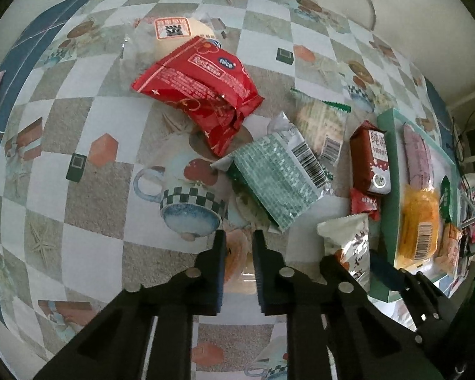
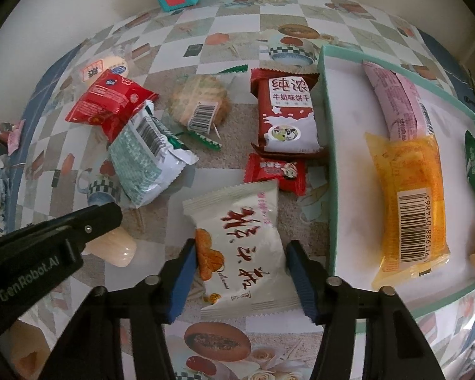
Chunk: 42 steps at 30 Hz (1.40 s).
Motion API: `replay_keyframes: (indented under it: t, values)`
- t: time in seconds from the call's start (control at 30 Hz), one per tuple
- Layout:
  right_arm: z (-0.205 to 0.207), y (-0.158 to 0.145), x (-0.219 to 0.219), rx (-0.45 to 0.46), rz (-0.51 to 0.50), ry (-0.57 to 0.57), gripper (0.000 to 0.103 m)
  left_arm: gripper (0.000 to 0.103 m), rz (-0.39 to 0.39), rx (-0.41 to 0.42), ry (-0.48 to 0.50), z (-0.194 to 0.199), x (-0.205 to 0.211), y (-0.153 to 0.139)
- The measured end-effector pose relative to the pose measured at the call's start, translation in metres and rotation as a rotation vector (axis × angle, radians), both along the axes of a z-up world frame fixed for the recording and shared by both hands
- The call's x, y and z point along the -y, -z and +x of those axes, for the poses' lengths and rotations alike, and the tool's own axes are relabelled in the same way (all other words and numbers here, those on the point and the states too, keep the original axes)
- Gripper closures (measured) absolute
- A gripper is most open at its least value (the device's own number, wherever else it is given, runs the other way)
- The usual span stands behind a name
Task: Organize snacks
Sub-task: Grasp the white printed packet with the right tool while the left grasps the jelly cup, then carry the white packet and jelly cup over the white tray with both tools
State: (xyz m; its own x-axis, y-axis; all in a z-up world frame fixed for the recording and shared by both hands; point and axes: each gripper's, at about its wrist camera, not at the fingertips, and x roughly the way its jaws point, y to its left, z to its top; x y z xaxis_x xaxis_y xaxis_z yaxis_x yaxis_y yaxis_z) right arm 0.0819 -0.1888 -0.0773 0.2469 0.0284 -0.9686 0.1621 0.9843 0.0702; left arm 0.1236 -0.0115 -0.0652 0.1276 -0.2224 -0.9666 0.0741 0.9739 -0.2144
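White snack packet: on tabletop beside teal tray, between the part-spread right tool, pads at its edges. Small red packet, milk-biscuit pack just beyond. Left tool pinches a clear-wrapped pale roll.

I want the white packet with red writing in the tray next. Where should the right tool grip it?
Across the white packet's puffed middle, coming straight down from above. It lies flat, its long sides facing the right tool's open pads; the crimped ends are thin and slippery.
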Motion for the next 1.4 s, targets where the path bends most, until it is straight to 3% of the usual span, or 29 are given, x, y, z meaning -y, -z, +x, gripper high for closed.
replay_keyframes:
  t: [0.43,0.47,0.57,0.8,1.17,1.23,1.3,1.4]
  values:
    - [0.0,-0.005,-0.005,-0.002,0.008,0.008,0.048,0.091,0.007,-0.002,0.03,-0.003,-0.007,-0.001]
    - [-0.002,-0.005,-0.005,-0.001,0.008,0.009,0.048,0.084,0.013,-0.006,0.035,-0.004,-0.005,0.0]
    - [-0.008,-0.004,-0.005,-0.004,0.011,0.009,0.048,0.047,0.039,-0.015,0.063,-0.007,0.004,0.003]
    - [-0.023,-0.004,-0.001,-0.017,0.027,0.02,0.048,0.045,0.096,-0.004,0.129,-0.019,0.02,0.0]
    - [-0.049,-0.003,-0.009,-0.033,0.044,0.022,0.048,0.045,0.196,-0.015,0.143,-0.035,0.033,0.013]
    - [-0.052,-0.002,-0.01,-0.034,0.043,0.02,0.048,0.047,0.201,-0.011,0.148,-0.037,0.034,0.013]
    - [-0.052,-0.001,-0.011,-0.036,0.041,0.016,0.048,0.058,0.2,-0.008,0.157,-0.039,0.036,0.013]
    - [-0.052,0.0,-0.012,-0.039,0.041,0.013,0.048,0.058,0.206,0.0,0.166,-0.04,0.039,0.014]
